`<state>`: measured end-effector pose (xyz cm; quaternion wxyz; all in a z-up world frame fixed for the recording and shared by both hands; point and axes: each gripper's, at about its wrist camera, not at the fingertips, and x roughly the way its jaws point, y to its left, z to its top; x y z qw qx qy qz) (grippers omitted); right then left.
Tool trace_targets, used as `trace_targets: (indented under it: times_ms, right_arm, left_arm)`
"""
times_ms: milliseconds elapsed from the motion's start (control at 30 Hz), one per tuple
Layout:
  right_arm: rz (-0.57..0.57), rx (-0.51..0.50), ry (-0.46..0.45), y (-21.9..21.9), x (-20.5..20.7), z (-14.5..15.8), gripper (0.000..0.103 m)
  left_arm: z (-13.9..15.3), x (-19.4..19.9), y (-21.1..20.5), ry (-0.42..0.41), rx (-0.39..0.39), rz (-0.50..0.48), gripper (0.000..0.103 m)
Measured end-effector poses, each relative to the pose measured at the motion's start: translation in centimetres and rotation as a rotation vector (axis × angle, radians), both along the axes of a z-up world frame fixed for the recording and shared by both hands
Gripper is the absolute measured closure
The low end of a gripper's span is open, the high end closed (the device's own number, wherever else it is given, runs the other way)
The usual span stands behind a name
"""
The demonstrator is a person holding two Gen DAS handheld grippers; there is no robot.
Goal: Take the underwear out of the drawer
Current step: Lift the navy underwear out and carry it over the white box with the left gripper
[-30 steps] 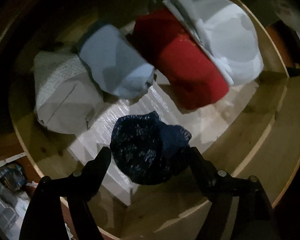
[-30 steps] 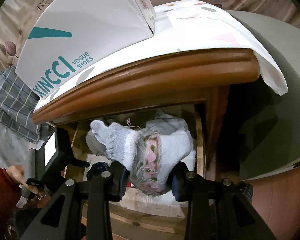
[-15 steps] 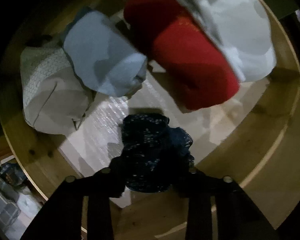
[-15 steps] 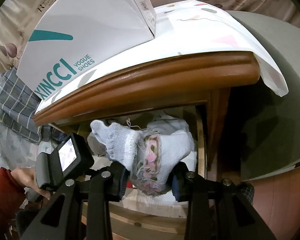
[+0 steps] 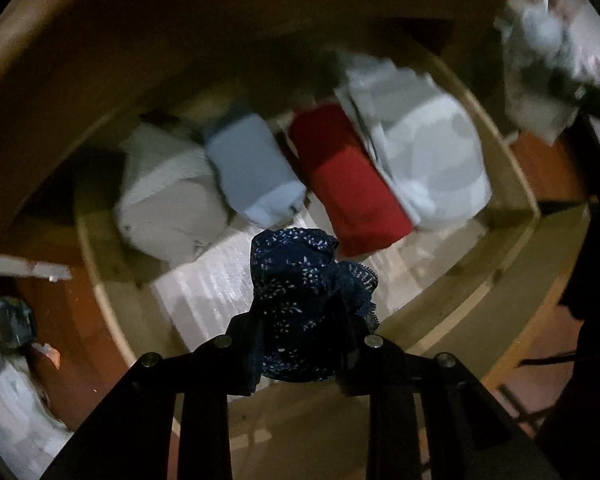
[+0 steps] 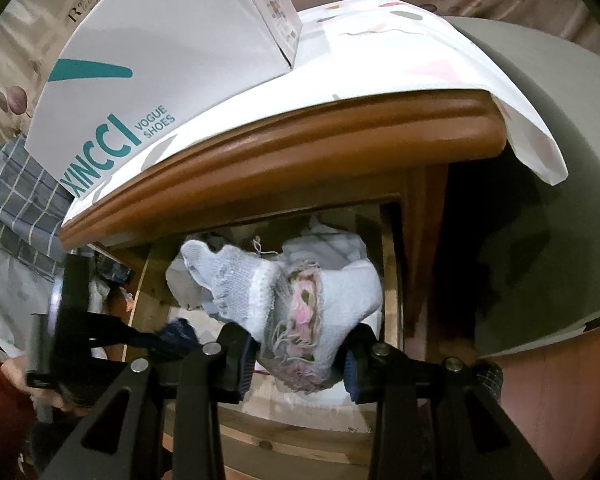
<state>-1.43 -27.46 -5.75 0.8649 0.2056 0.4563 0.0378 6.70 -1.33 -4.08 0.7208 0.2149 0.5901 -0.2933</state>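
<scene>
My left gripper (image 5: 300,344) was clenched on the dark navy, white-speckled soft fabric underwear (image 5: 300,300), a bunched wad standing straight out between the jaws above the pale wooden drawer (image 5: 512,184), nearer this hand. My right gripper (image 6: 298,356) gripped a pale blue knitted sock bundle (image 6: 296,300) over the same drawer.

The left tool (image 5: 300,340) points almost straight down, its two fingers squeezed tight on dark blue cloth. The right tool (image 6: 300,354) tilts down toward 12 o'clock, its fingers pinching a pale bundle. A hand (image 6: 20,376) shows at 8 o'clock.
</scene>
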Motion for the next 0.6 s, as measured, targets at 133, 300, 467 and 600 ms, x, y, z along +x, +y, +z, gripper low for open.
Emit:
trace_targets:
  times_ms: [133, 300, 467, 600]
  right_arm:
    - [0.004, -0.044, 0.012, 0.3, 0.0, -0.1, 0.069]
    - [0.019, -0.060, 0.030, 0.5, 0.0, -0.5, 0.068]
    - [0.034, -0.070, 0.043, 0.8, 0.0, -0.8, 0.069]
    - [0.038, -0.067, 0.052, 0.8, 0.1, -1.0, 0.069]
  left_arm:
    - [1.1, -3.0, 0.4, -0.060, -0.052, 0.064, 0.078]
    - [2.1, -4.6, 1.0, -0.139, -0.108, 0.125, 0.078]
    - [7.4, -5.8, 1.3, -0.215, -0.200, 0.153, 0.078]
    - [13.4, -6.9, 1.9, -0.301, -0.274, 0.146, 0.078]
